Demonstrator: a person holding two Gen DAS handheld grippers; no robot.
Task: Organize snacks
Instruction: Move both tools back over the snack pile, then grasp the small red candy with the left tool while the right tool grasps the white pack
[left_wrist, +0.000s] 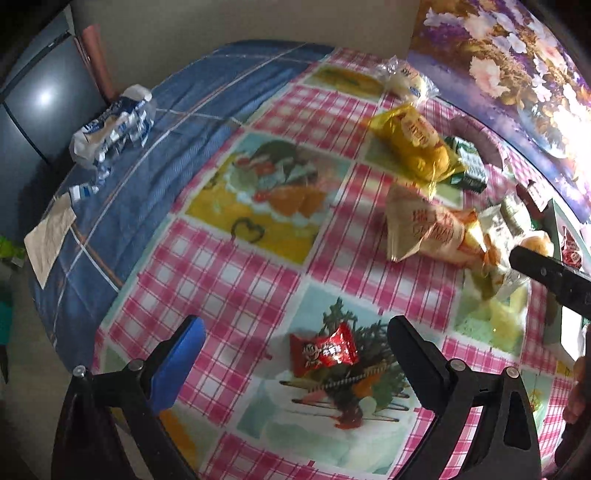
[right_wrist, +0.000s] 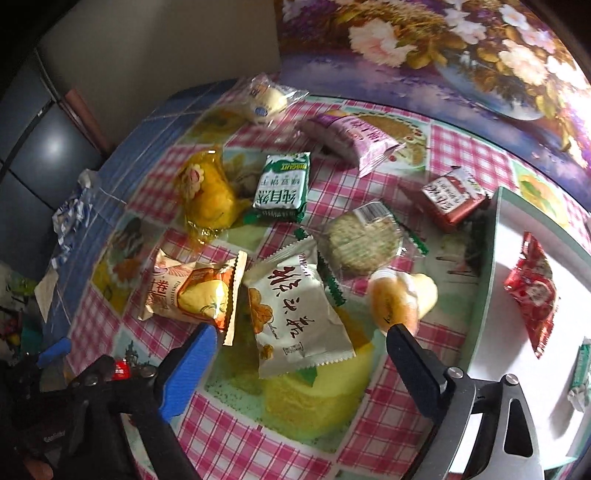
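In the left wrist view, a small red candy packet (left_wrist: 323, 352) lies flat on the checked tablecloth (left_wrist: 236, 273). It sits between the spread fingers of my left gripper (left_wrist: 297, 325), which is open and not touching it. In the right wrist view, my right gripper (right_wrist: 301, 330) is open over a white packet with dark characters (right_wrist: 295, 314). Neither pad presses on that packet. A cream-and-orange packet (right_wrist: 188, 291) lies by the blue finger, and a wrapped bun (right_wrist: 400, 295) by the black one. A white tray (right_wrist: 498, 236) at the right holds a red packet (right_wrist: 532, 291).
Further back lie a yellow packet (right_wrist: 208, 195), a green biscuit packet (right_wrist: 282, 186), a purple packet (right_wrist: 351, 140), a red-brown packet (right_wrist: 452, 197) and a round wrapped cracker (right_wrist: 364, 240). A crumpled blue-white wrapper (left_wrist: 110, 125) rests on the blue cloth. A floral panel (right_wrist: 443, 48) backs the table.
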